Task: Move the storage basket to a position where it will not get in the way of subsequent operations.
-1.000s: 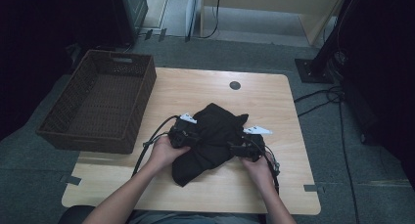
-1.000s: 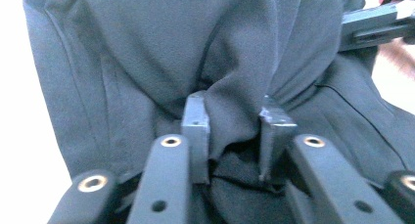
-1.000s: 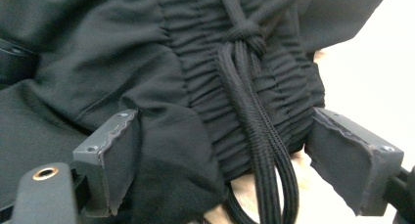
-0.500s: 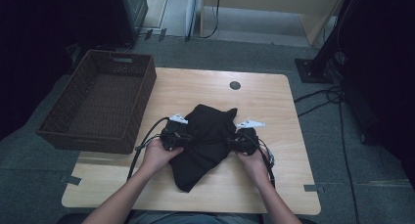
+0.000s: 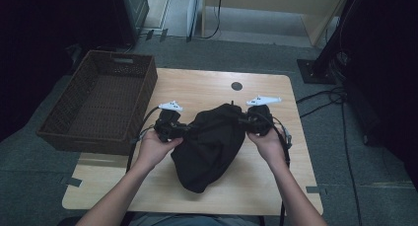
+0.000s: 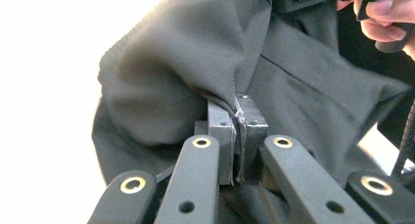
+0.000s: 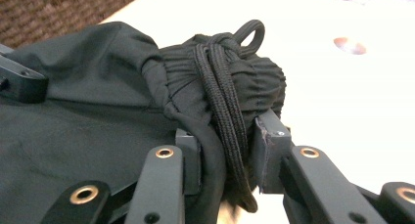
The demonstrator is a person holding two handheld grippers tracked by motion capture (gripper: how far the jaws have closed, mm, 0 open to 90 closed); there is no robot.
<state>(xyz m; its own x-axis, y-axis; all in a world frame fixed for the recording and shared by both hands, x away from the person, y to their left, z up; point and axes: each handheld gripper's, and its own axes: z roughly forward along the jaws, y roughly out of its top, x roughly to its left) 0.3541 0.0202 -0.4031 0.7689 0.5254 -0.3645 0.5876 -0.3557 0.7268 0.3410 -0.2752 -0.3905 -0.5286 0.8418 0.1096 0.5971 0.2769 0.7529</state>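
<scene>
Black fabric, a bunched garment (image 5: 212,142), hangs between both grippers over the middle of the worktop (image 5: 197,90), its lower end sagging toward 7 o'clock onto the wood. The left gripper (image 6: 238,117) has its jaws clamped on a thin fold at the garment's 9 o'clock edge. The right gripper (image 7: 227,141) has just been closing its jaws, which now pinch the gathered waistband and drawstring (image 7: 222,87) at 3 o'clock. The garment's top edge runs 9 to 3 between the hands, neither nearer than the other. A wicker basket (image 5: 59,132) stands at 10 o'clock, beside the left hand. Whether this is trousers or a jacket is hard to make out, and its dark folds hide the layers.
</scene>
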